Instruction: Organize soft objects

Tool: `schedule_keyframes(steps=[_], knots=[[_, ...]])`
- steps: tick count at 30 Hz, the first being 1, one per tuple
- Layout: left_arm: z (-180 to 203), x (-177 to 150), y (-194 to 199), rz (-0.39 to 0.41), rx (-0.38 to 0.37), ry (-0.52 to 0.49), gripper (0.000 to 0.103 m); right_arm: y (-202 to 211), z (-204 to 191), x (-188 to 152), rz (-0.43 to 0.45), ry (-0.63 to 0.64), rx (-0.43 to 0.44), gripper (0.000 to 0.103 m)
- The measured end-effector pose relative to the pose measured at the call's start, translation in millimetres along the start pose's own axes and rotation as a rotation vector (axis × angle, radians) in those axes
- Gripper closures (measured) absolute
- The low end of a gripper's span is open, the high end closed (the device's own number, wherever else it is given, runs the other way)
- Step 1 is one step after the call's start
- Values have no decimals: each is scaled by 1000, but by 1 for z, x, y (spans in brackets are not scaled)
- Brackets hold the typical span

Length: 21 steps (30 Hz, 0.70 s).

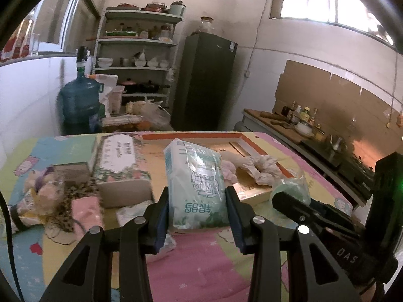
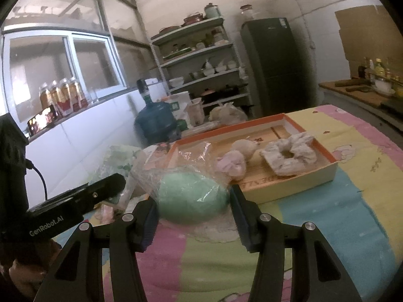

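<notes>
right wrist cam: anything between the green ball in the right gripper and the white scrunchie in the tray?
Yes. In the right wrist view, the pink puff lies in the tray between the green ball and the white scrunchie.

Glossy plastic tissue pack point(image 1: 196, 183), cloth tablecloth point(image 1: 201, 264)

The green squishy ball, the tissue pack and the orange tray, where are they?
green squishy ball point(image 2: 191, 198): right wrist view, its front.
tissue pack point(image 1: 197, 186): left wrist view, its printed face.
orange tray point(image 2: 297, 185): right wrist view, its near wall.
</notes>
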<state>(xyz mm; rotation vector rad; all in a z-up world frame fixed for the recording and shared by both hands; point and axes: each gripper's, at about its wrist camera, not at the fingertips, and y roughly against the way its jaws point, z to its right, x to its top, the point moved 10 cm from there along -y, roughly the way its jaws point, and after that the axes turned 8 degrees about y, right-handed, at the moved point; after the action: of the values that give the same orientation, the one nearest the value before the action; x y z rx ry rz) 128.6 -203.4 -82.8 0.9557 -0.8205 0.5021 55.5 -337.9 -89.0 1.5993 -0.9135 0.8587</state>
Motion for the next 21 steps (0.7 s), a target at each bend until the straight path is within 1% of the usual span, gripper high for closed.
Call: schedule_keyframes(steps=[4, 13, 21], knots=[[10, -2, -12, -14, -13, -1, 61, 2, 16, 2, 6, -10, -17, 49], [31, 0, -37, -18, -28, 7, 61, 2, 46, 15, 35, -12, -42, 49], [41, 4, -56, -17, -9, -2, 61, -3, 72, 28, 53, -4, -68, 49]])
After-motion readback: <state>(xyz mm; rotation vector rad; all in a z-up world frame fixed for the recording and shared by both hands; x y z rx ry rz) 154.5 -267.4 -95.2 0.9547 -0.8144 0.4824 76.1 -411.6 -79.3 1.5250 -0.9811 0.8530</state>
